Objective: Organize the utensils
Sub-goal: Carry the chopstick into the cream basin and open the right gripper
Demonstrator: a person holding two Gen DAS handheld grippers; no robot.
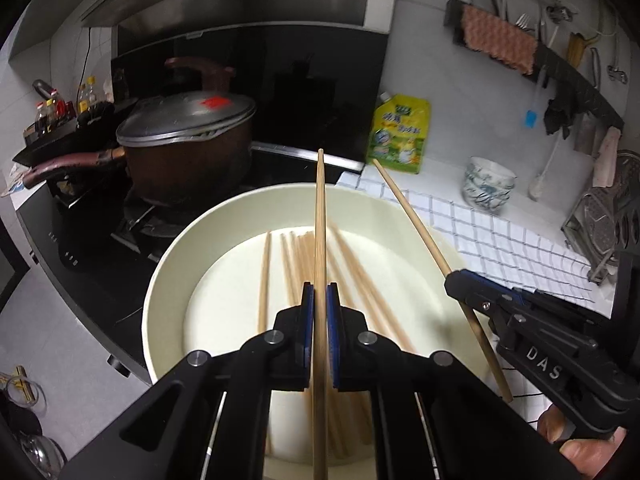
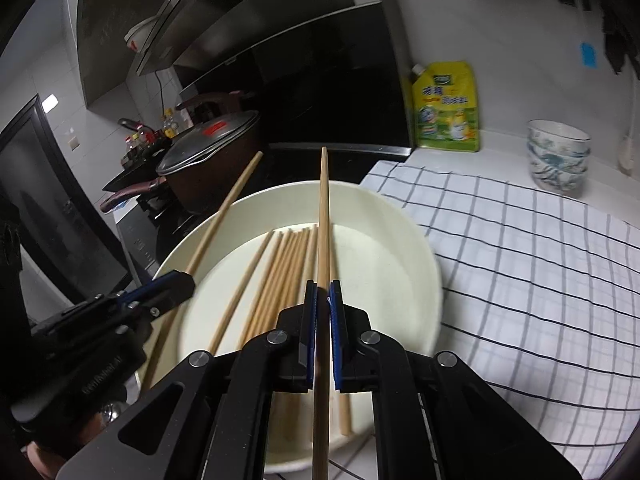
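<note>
Left gripper (image 1: 320,292) clamped on one chopstick (image 1: 320,216), stick running straight out ahead between the pads. Right gripper (image 2: 322,290) likewise clamped on a second chopstick (image 2: 324,216). Both hover over the white basin (image 1: 168,280), side by side, the right gripper just right of the left. Loose chopsticks (image 2: 280,276) lie in the basin below and ahead of both grippers. Basin sits on the desk (image 2: 500,148) at the checked cloth's (image 2: 520,264) left edge. Lidded pot (image 1: 184,136) ahead-left, yellow pouch (image 1: 400,136) ahead-right, stacked bowls (image 2: 558,156) further right.
</note>
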